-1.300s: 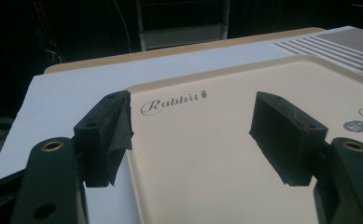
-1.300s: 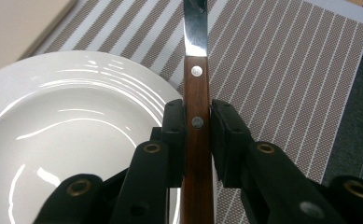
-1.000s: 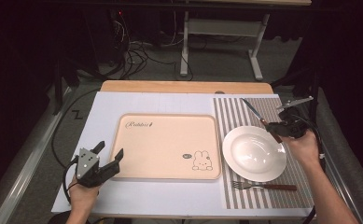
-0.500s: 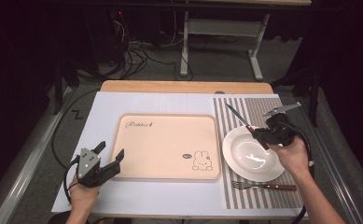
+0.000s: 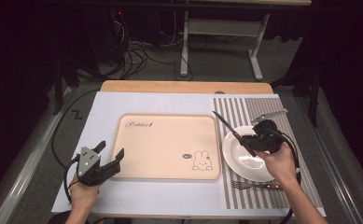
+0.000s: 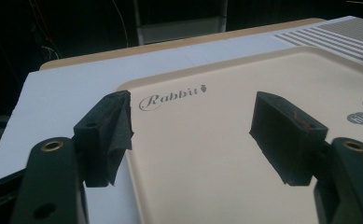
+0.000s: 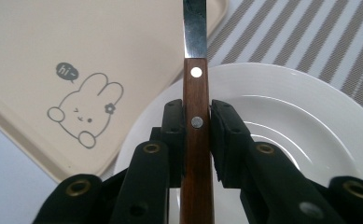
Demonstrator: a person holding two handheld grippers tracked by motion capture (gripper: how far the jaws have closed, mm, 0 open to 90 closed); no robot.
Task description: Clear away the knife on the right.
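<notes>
Right claw (image 7: pixel 197 122) pinches the knife (image 7: pixel 196 100) by its wooden handle, jaws pressed on both sides; knife held in the air over the near-left rim of the white plate (image 5: pixel 249 156), blade pointing toward the tray (image 5: pixel 167 147); fork (image 5: pixel 256 185) lies on the striped mat (image 5: pixel 282 116) below the plate.

Left claw (image 5: pixel 100 161) spread, empty, resting at the tray's left corner on the counter (image 5: pixel 100 107).

Step in hand, as judged: carrying the knife; next move calls for a level set-down onto the tray, then release.

A beige rabbit tray (image 5: pixel 165 144) on the white board — a fork (image 5: pixel 254 185) lies on the striped mat (image 5: pixel 286 112).
</notes>
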